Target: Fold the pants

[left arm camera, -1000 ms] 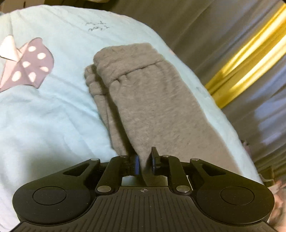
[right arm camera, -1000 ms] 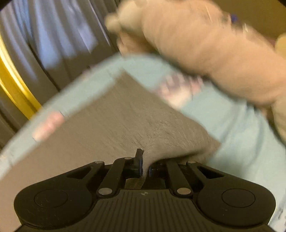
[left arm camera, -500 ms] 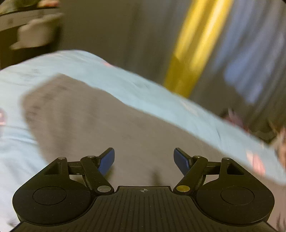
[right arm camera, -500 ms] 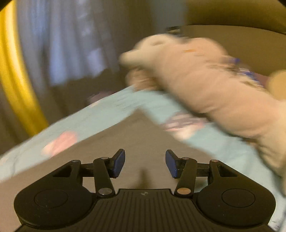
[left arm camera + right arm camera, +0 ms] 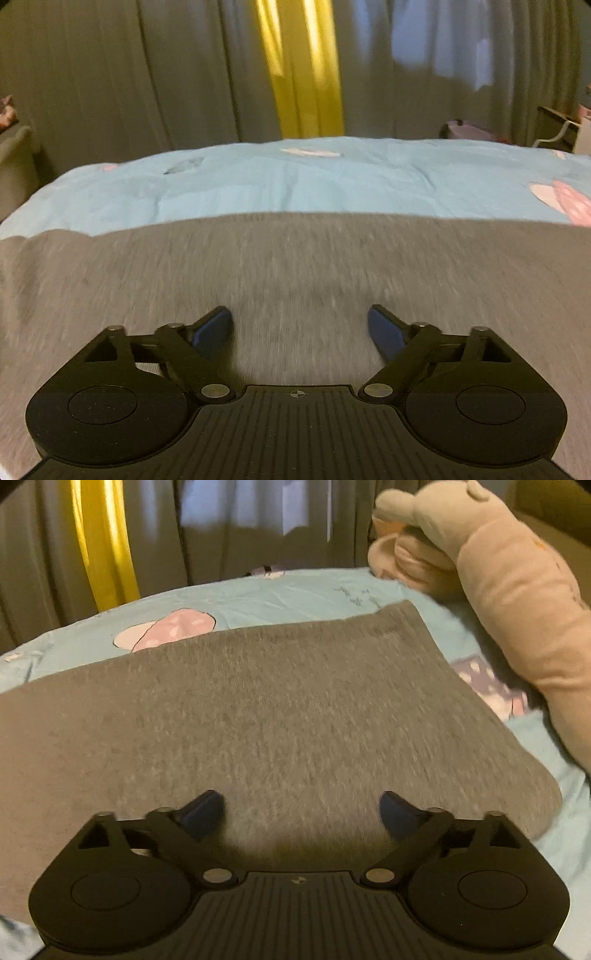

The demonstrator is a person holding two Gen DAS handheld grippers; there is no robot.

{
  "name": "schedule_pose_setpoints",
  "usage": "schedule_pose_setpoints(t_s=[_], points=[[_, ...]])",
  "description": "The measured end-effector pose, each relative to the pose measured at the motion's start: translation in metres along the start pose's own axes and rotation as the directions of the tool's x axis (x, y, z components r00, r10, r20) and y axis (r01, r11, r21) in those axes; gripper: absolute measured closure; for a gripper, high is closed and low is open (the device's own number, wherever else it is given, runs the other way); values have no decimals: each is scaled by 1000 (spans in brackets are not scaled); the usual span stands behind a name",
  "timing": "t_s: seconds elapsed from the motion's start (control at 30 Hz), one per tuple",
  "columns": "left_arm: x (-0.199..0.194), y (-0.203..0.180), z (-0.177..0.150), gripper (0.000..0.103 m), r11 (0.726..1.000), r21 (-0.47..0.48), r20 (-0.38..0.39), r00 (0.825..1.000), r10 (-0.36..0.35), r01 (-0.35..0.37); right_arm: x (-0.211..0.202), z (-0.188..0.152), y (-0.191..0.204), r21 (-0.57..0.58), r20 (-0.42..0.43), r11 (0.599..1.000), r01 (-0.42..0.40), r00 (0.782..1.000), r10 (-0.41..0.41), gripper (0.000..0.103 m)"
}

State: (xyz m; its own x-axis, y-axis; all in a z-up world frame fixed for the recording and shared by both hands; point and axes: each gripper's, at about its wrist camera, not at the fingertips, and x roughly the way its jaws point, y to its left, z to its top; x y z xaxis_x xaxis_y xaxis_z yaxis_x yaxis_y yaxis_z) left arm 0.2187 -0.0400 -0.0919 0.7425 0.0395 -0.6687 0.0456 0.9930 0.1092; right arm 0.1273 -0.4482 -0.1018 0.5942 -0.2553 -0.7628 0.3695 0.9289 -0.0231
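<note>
The grey pants (image 5: 288,266) lie flat on a light blue bedsheet (image 5: 295,177), filling the lower half of the left wrist view. My left gripper (image 5: 300,325) hovers over them, its jaws still opening wide, with nothing pinched between the blue pads. In the right wrist view the same grey pants (image 5: 280,701) spread across the sheet (image 5: 280,594), one folded end rounding off at the right. My right gripper (image 5: 301,808) is above that cloth, its jaws opening to full width, nothing held.
A long pink plush toy (image 5: 517,602) lies along the right side of the bed, close to the pants' edge. Grey curtains (image 5: 110,74) with a yellow strip (image 5: 303,66) hang behind the bed. Furniture (image 5: 554,125) stands at the far right.
Both grippers were shut on the grey cloth a second ago and have let it go, jaws spreading wide. Both views have rolled level, and the left one has slid along the pants.
</note>
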Motion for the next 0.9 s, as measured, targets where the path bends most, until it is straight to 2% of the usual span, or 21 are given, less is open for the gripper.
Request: schedule_pose_setpoints(t_s=[0.17, 0.3, 0.4, 0.5, 0.6, 0.7, 0.8, 0.87, 0.9], points=[[16, 1, 16, 2, 999, -10, 28, 999, 33, -32, 10, -1, -2, -5, 83, 1000, 20, 996, -19, 4], [28, 2, 24, 1, 999, -7, 55, 997, 45, -45, 13, -4, -2, -29, 134, 999, 29, 991, -25, 4], [37, 4, 37, 0, 996, -26, 42, 996, 81, -80, 15, -6, -4, -27, 158, 999, 27, 987, -23, 4], [28, 6, 47, 1, 992, -91, -11, 996, 85, -86, 11, -7, -5, -32, 159, 999, 23, 987, -18, 4], [-5, 8, 40, 2, 993, -115, -2, 1000, -20, 20, -2, -8, -13, 26, 144, 1000, -8, 990, 4, 4], [-39, 13, 19, 2, 988, -106, 18, 993, -115, 116, -13, -16, -27, 42, 151, 999, -29, 988, 23, 4], [-57, 21, -6, 2, 988, -79, -26, 990, -137, 135, -21, -27, -47, 52, 161, 998, -23, 987, 14, 12], [-59, 33, -21, 2, 993, -100, -72, 995, -72, 65, -29, -32, -67, 105, 173, 994, 6, 985, -25, 25], [-60, 41, -28, 2, 991, -130, -101, 994, -37, 24, -34, -34, -79, 144, 174, 989, 21, 984, -46, 38]])
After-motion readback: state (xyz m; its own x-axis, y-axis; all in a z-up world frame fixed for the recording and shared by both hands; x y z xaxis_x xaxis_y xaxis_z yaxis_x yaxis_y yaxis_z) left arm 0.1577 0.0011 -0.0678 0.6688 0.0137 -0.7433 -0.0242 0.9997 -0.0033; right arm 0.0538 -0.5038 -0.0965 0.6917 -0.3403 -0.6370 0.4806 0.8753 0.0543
